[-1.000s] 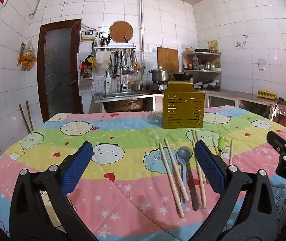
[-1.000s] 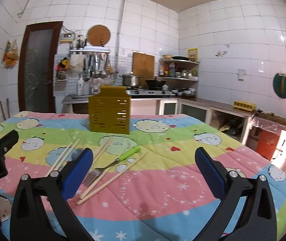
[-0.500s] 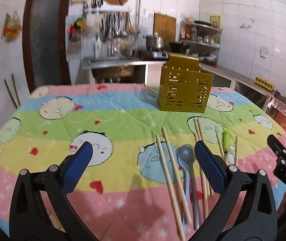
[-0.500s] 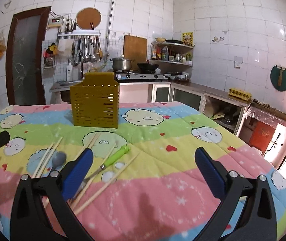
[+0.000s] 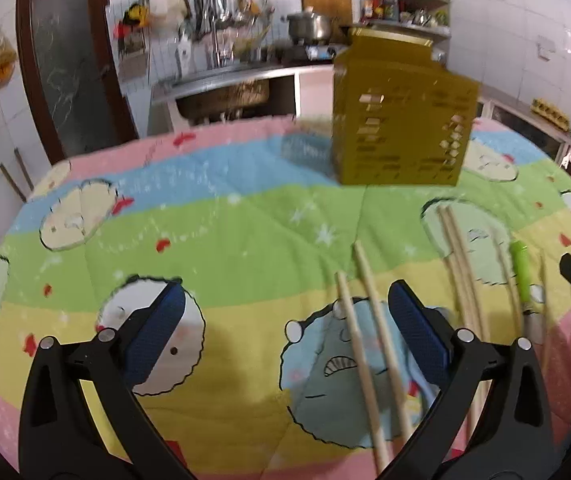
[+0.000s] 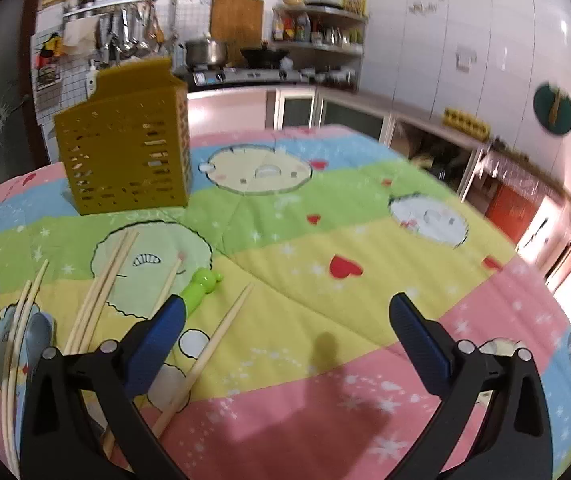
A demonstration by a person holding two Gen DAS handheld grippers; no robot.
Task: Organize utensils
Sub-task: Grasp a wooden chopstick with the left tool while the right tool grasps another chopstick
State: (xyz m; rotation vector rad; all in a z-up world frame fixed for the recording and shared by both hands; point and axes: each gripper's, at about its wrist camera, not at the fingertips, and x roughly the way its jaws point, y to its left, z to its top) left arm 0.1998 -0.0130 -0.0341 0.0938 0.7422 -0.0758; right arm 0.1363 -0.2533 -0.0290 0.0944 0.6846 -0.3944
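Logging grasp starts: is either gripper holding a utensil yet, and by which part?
Nothing is held. Left gripper and right gripper are both open above the chopsticks.

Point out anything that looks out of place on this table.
The utensils lie loose on the quilt, none in the yellow holder: chopsticks scattered at differing angles, a green-handled fork and a spoon among them. Both grippers, left and right, are open and empty.

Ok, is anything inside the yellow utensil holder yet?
Cannot tell for sure. Nothing sticks up above the rim of the yellow utensil holder, but its slotted walls hide the interior. The chopsticks and green-handled fork lie on the tablecloth.
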